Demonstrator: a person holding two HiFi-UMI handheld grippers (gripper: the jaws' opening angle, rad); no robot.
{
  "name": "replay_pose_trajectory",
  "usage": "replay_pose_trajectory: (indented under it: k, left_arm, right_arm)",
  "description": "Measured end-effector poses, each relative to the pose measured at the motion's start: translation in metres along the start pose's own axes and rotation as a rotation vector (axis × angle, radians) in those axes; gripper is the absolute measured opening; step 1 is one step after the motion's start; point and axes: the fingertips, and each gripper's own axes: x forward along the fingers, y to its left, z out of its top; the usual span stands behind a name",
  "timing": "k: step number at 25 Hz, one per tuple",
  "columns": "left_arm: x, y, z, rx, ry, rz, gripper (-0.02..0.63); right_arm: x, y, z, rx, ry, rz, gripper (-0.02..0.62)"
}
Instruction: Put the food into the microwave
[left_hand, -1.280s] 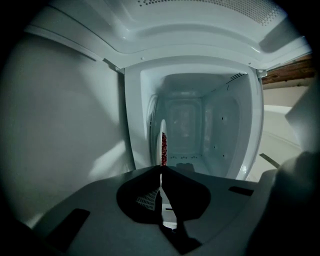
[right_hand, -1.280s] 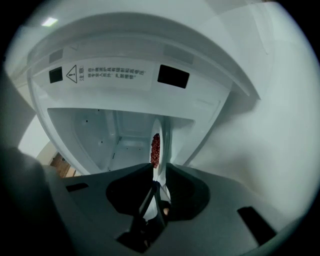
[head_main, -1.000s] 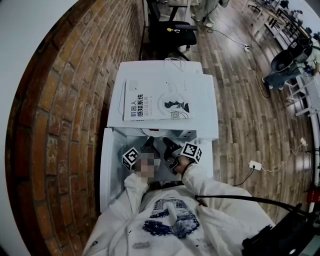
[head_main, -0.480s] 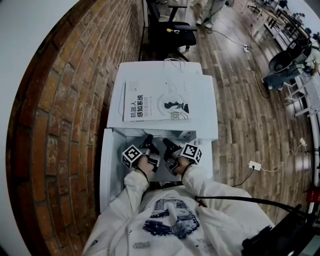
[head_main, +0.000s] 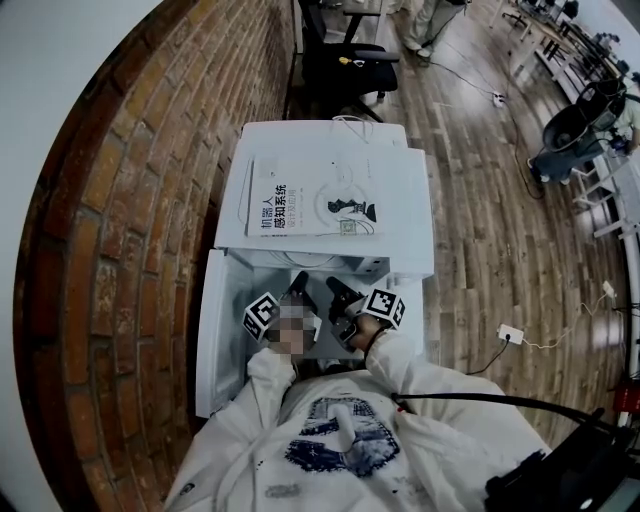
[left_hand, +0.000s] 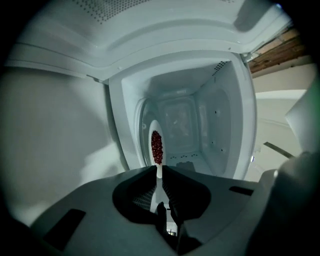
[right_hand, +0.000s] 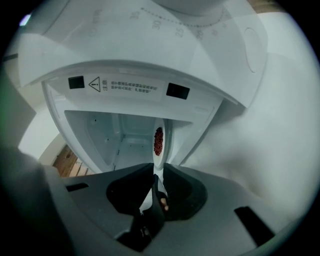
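Gripping white plate by opposite rims: left gripper nearly closed on rim, jaws just eased slightly wider; right gripper pinched on it likewise. Red food on plate. Just beyond, front edge of open microwave cavity, door swung aside. Judged roughly midway: carried to the mouth; left to slide in, set down, release, shut door.
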Motion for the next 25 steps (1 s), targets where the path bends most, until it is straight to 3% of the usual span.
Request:
replay_pose_trajectory:
  k: [4, 9, 13, 17, 22, 25]
  left_arm:
    - [-0.013, -0.015, -0.009, 0.102, 0.014, 0.006, 0.021]
    - [-0.031, -0.050, -0.023, 0.261, 0.031, 0.002, 0.021]
    - [-0.048, -0.085, -0.036, 0.429, 0.047, -0.007, 0.018]
    - [-0.063, -0.126, -0.039, 0.612, 0.011, -0.026, 0.008]
    - [-0.082, -0.181, -0.058, 0.809, -0.011, -0.051, 0.008]
    - [-0.097, -0.213, -0.067, 0.972, -0.049, -0.035, 0.007]
  right_arm:
    - [-0.016, 0.013, -0.002, -0.049, 0.020, 0.006, 0.066]
    - [-0.043, 0.041, -0.004, -0.184, 0.057, 0.009, 0.061]
    - [-0.069, 0.071, -0.009, -0.354, 0.110, 0.015, 0.029]
    - [-0.094, 0.104, -0.005, -0.500, 0.127, 0.038, 0.020]
    - [-0.128, 0.146, 0.008, -0.778, 0.098, 0.042, 0.015]
    - [-0.150, 0.175, 0.015, -0.927, 0.063, 0.045, 0.015]
